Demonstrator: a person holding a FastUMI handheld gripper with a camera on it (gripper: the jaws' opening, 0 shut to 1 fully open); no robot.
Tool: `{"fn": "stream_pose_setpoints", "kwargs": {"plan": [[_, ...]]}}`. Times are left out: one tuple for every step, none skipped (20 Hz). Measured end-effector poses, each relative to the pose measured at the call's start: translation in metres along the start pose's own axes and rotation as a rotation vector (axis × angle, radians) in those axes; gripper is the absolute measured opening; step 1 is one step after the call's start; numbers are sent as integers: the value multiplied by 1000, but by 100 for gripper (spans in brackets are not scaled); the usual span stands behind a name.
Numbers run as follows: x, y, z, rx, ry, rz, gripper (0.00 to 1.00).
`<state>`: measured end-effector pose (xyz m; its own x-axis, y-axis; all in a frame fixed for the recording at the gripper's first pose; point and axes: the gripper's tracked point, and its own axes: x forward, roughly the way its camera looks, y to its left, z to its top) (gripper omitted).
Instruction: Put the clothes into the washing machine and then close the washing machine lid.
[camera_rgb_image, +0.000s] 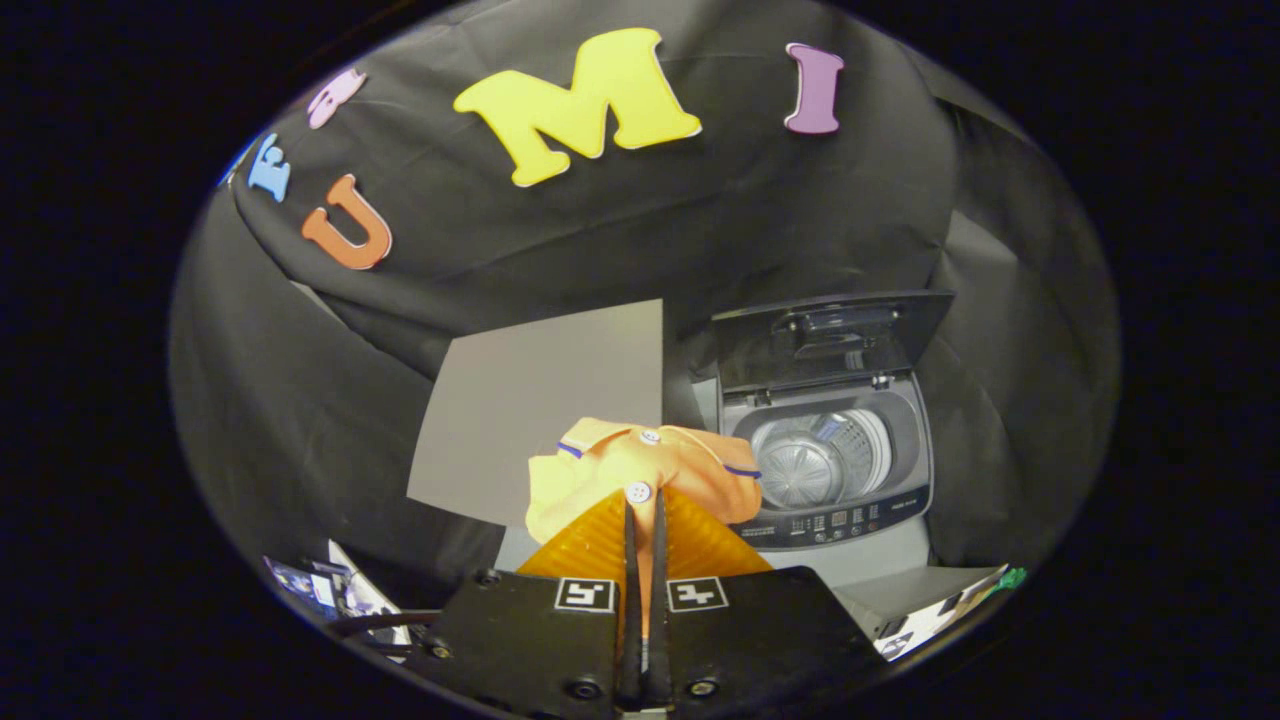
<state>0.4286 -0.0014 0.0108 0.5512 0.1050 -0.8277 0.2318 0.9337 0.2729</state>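
Observation:
My gripper (645, 508) is shut on an orange garment (690, 470), which hangs bunched from the fingertips, lifted off the surface. The garment has white buttons and thin blue trim. To its right and a little beyond stands a small grey top-loading washing machine (880, 545). Its lid (830, 335) is raised upright at the back, and the steel drum (815, 460) below it lies open to view. The garment's right edge overlaps the machine's front left corner in the view.
A grey board (520, 410) lies behind the garment, to the left of the machine. Black cloth drapes all around the booth. Papers (335, 590) lie low on the left and more papers (940, 610) low on the right.

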Motion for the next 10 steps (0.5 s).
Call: {"fn": "stream_pose_setpoints", "kwargs": {"plan": [[-3, -8, 6, -3, -3, 10, 6], [-4, -16, 12, -13, -10, 17, 6], [-7, -24, 18, -24, -22, 20, 6], [-8, -32, 22, -37, -32, 19, 6], [-9, -40, 26, -47, -38, 15, 6], [-10, -47, 28, -64, -42, 14, 6], [-10, -56, 32, -76, -47, 7, 6], [-11, -63, 35, -82, -53, 2, 6], [-11, -72, 40, -79, -59, -2, 6], [-12, -78, 41, -73, -62, -4, 6]]}}
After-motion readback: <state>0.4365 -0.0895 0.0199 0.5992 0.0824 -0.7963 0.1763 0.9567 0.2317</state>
